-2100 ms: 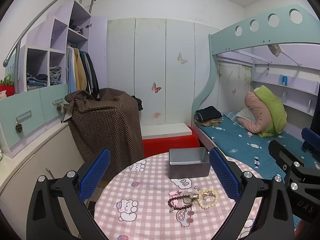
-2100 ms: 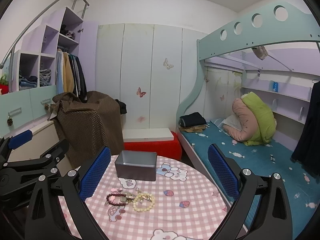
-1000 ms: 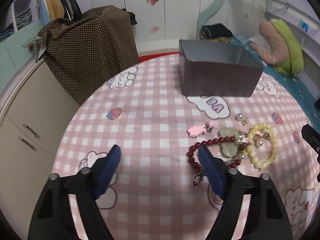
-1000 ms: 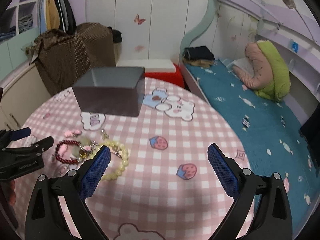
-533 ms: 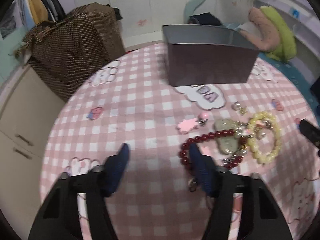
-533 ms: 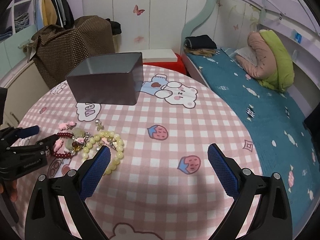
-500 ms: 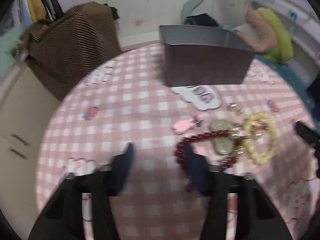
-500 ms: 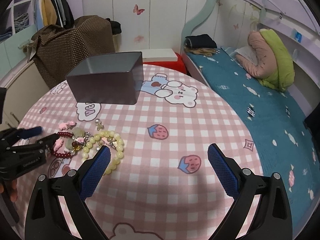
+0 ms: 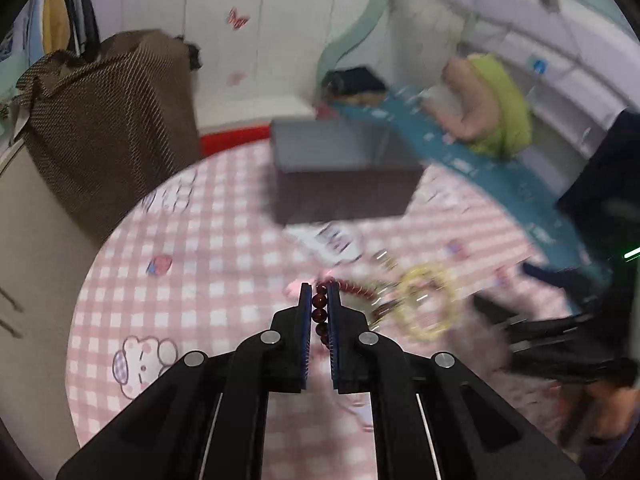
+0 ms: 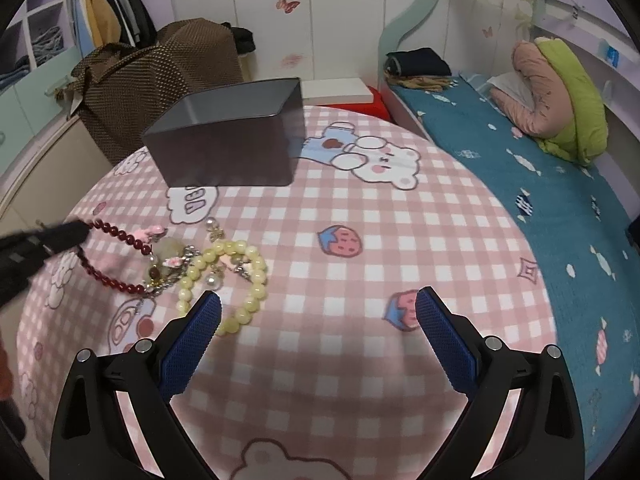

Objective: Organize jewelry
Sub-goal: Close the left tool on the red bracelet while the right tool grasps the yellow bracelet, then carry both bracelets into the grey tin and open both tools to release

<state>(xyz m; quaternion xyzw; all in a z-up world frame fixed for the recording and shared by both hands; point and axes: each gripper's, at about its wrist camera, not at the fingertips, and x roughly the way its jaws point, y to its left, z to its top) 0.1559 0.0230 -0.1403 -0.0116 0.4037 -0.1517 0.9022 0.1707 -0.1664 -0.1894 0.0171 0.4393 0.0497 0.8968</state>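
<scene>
Jaws on the left gripper have just been closing and now pinch the red bead bracelet, beads stacked between the blue pads

Left wrist view: frame is motion-blurred. Bracelet strand runs out of the jaws toward 2 o'clock, into the pile where the yellow bead bracelet lies. Grey tin box sits at 12 o'clock from the jaws, well apart, open top facing up. Judgement: next move is carrying the red strand toward 12 o'clock and over the box rim; far end of the strand looks tangled near the charms, so it may drag them along. Right gripper is a dark blur at 3 o'clock, state unreadable here

Right wrist view: right gripper jaws stand wide, nothing between them, hovering over the pink checked worktop. Yellow bead bracelet is at 10 o'clock from the jaw midpoint, just beside the left pad. Red bead bracelet lies further toward 9–10 o'clock, long axis running from the left gripper tip down toward 5 o'clock into the charm cluster. Small earring sits just beyond the yellow loop. Grey tin box at 11 o'clock, well apart from the pile

Judgement: right hand is the nearer one for the yellow loop; left already owns the red one
</scene>
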